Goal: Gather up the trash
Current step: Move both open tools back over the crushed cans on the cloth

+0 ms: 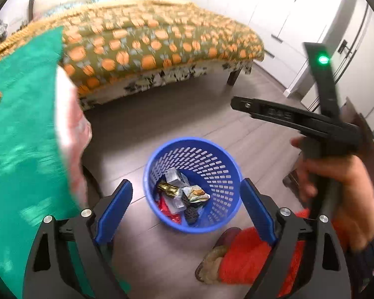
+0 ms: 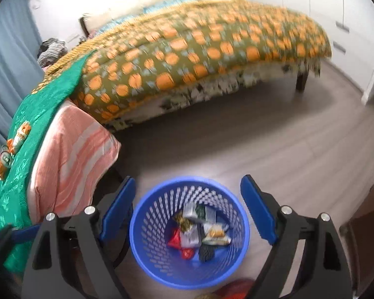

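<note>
Both grippers hang over the bin with jaws spread wide and nothing between them: left gripper (image 1: 187,209), right gripper (image 2: 187,209). Directly below, on the wood floor (image 2: 286,149), stands the blue mesh wastebasket (image 2: 149,214), already holding foil and plastic snack wrappers (image 2: 202,229). Remaining trash sits to the left on the green cloth (image 2: 45,109) covering a raised surface beside the bed (image 2: 199,57): a crushed orange drink can (image 2: 3,164) and an orange-and-white wrapper (image 2: 21,134) just beyond it. Judgement: the can is light, thin-walled, slick and prone to rolling, so pinch across its flattened body, not the rim. The wrapper is limp and crinkly; take it at a bunched middle. The cloth may drag up with either grab.
</note>
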{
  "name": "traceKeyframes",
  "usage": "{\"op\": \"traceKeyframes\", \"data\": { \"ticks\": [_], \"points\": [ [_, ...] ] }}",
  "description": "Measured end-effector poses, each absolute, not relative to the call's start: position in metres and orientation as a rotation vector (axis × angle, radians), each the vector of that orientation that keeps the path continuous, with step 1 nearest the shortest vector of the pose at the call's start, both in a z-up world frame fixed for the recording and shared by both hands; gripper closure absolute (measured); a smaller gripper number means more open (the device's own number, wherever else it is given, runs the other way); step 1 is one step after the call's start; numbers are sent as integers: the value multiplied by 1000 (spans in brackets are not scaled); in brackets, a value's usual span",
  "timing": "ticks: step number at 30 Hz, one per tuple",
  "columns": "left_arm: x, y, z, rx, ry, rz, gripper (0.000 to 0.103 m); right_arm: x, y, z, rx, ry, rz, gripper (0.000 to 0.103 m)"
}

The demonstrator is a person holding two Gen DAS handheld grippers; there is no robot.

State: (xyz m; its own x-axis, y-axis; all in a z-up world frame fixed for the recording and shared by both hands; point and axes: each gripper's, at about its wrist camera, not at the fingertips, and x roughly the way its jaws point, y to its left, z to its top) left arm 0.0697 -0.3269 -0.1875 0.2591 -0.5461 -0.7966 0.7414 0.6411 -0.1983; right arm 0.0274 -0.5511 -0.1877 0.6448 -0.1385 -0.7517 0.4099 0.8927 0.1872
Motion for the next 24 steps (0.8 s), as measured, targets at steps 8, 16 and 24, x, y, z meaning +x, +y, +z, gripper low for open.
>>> {"op": "traceKeyframes", "data": {
  "ticks": [8, 16, 24],
  "points": [
    [81, -181, -146, 174, 875, -694, 12, 53, -465, -152, 182, 690, -225, 19],
    [160, -33, -138, 64, 836, -339, 10, 103, -299, -147, 115, 788, 182, 17],
    [234, -28, -128, 26, 832, -350, 8, 144, -197, -173, -11, 855, 337, 17]
  ]
}}
